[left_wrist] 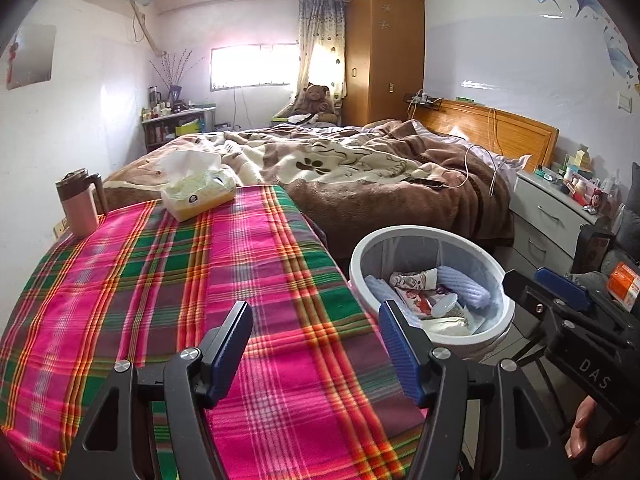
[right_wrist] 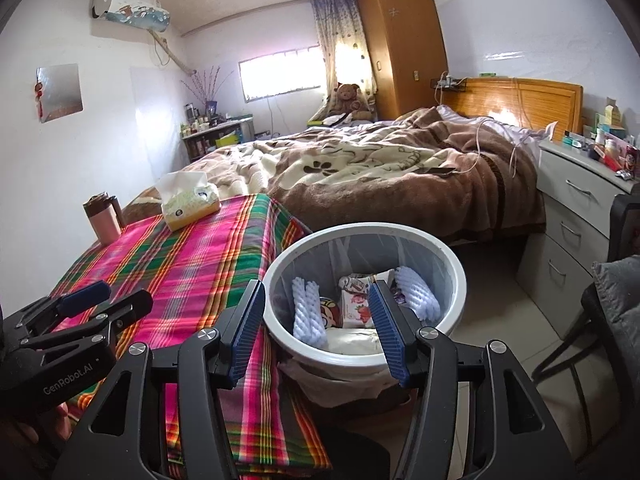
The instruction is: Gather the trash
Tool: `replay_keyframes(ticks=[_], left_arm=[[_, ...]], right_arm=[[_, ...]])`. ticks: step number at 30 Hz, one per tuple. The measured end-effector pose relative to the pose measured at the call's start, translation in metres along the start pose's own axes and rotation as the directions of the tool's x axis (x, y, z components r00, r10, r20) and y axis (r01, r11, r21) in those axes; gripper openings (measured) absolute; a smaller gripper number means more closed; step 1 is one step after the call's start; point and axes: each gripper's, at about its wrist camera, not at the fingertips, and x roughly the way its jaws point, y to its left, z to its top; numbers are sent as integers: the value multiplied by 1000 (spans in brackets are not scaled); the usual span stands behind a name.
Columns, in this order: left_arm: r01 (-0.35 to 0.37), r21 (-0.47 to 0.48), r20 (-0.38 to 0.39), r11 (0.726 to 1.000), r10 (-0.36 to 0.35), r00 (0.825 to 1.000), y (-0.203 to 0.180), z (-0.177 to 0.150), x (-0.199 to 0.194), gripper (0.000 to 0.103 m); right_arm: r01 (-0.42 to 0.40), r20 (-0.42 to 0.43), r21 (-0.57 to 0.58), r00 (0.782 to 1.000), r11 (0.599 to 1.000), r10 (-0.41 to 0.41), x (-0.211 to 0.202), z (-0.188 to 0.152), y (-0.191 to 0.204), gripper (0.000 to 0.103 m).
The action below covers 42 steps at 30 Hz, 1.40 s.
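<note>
1. Both tools stood open and empty: the left tool (left_wrist: pixel 316 344) over the plaid table (left_wrist: pixel 160 280), the right tool (right_wrist: pixel 316 328) above the bin (right_wrist: pixel 456 280).
2. Trash, foam netting (right_wrist: pixel 306 312) and wrappers (right_wrist: pixel 356 300), lay inside the bin.
3. No loose trash showed on the table; collecting looked nearly finished, with any next move being a search for leftovers.

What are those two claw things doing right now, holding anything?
Left gripper: open, holding nothing, over the plaid tablecloth.
Right gripper: open, holding nothing, above the trash bin.
</note>
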Motion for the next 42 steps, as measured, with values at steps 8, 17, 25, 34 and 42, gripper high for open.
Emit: replay_keyframes(ticks=[8, 17, 25, 34, 42], left_arm=[[10, -24, 24, 1000, -10, 1000, 3, -17, -14, 65], [-22, -27, 44, 999, 23, 999, 8, -20, -20, 66], [-31, -9, 40, 999, 31, 999, 4, -21, -19, 66], [-36, -9, 42, 999, 37, 998, 5, -21, -21, 66], [-40, -11, 41, 999, 41, 998, 5, -23, -24, 66]], right_arm=[[47, 35, -28, 998, 998, -46, -11, -14, 9, 56], [44, 38, -15, 998, 999, -44, -13, -15, 11, 56], [44, 36, -3, 998, 999, -44, -14, -17, 12, 56], [41, 36, -6, 999, 999, -41, -15, -17, 14, 56], [40, 37, -2, 999, 999, -40, -15, -17, 14, 56]])
